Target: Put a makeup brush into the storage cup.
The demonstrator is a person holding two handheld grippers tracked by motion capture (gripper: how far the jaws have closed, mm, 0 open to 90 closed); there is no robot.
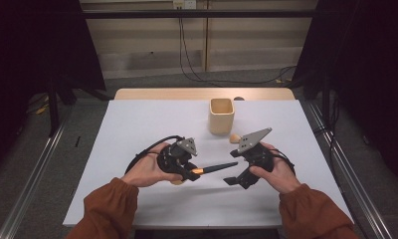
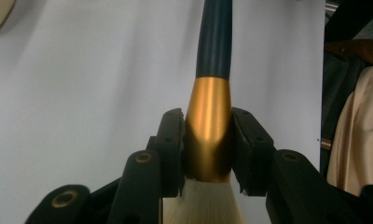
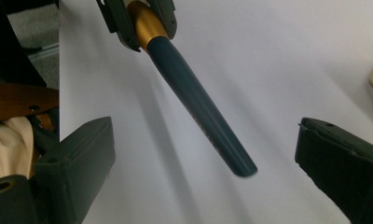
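Observation:
A makeup brush (image 1: 214, 168) with a dark blue handle, gold ferrule (image 2: 208, 126) and pale bristles (image 2: 205, 203) hangs just above the white table (image 1: 137, 129). My left gripper (image 1: 194, 173) is shut on the ferrule, and the handle (image 3: 194, 98) points right toward the other hand. My right gripper (image 1: 232, 167) stands open with its jaws wide apart. The handle's free end (image 3: 243, 168) lies between those jaws without touching them. In the right gripper view the left gripper (image 3: 138, 23) shows at the top, clamped on the gold part.
A tan wooden cup (image 1: 221, 115) stands upright behind the grippers, right of centre. A small tan object (image 1: 234, 138) lies at its right foot. The table's front edge is near the person's rust-coloured sleeves (image 1: 110, 209).

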